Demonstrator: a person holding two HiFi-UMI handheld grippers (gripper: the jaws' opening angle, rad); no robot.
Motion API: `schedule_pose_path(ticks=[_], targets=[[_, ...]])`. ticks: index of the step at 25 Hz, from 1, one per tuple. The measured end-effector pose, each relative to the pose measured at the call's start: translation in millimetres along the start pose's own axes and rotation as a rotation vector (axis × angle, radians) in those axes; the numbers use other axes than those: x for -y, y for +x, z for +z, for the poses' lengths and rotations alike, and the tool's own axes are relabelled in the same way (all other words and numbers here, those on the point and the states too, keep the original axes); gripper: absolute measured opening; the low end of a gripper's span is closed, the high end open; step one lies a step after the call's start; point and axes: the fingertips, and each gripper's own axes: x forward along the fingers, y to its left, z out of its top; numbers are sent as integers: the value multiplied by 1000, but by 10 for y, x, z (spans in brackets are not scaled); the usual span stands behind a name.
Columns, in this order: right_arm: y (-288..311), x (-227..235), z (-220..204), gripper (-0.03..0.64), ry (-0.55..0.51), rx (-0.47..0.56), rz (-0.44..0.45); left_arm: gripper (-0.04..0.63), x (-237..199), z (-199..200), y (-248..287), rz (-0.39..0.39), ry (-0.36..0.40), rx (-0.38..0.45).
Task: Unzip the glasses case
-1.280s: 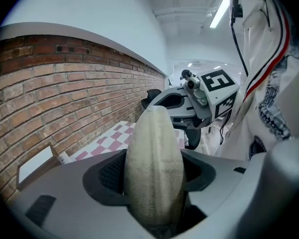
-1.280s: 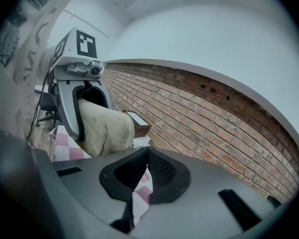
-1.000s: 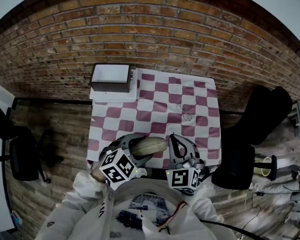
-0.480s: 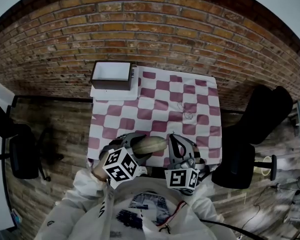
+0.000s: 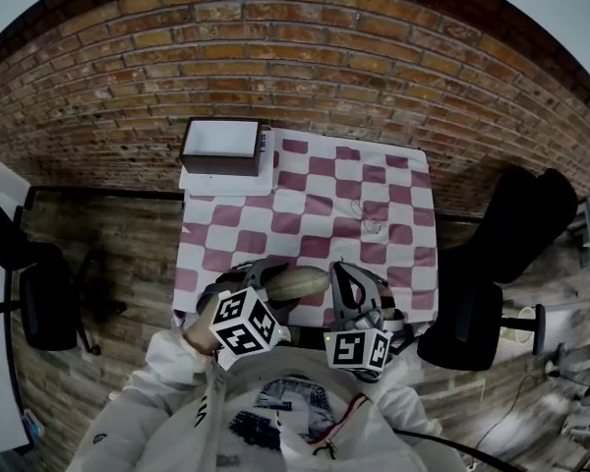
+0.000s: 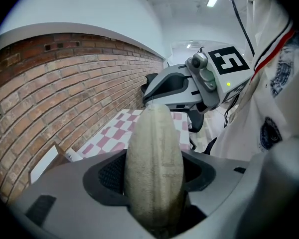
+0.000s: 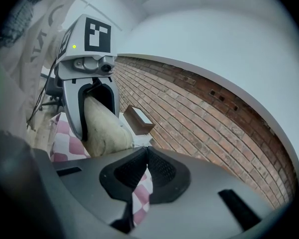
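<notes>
**Two grippers meet at a glasses case over a checked table**

A brick wall [image 5: 305, 57] fills the back of the head view. In front of it stands a table under a red-and-white checked cloth [image 5: 315, 190]. A person in white clothing [image 5: 275, 411] is at the table's near edge, with a dark chair [image 5: 516, 224] to the right. An open box [image 5: 219, 146] with a pale inside sits at the cloth's far left corner.

The left gripper [image 5: 265, 285] is clamped on a beige, oblong glasses case [image 5: 300, 283], its jaws pressing both long sides. The case is held over the cloth's near edge and runs lengthwise toward the right gripper [image 5: 338, 268]. That gripper's jaws are together, with their tips at the case's far end. No view shows whether they pinch a zipper pull.
</notes>
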Motion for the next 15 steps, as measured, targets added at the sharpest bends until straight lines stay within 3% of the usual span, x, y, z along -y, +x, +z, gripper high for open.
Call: schedule_pose_path(ticks=[15], targets=[[26,-55,-102,17,-153,-51,-16,290,20,-70,128,15,-2,-113]])
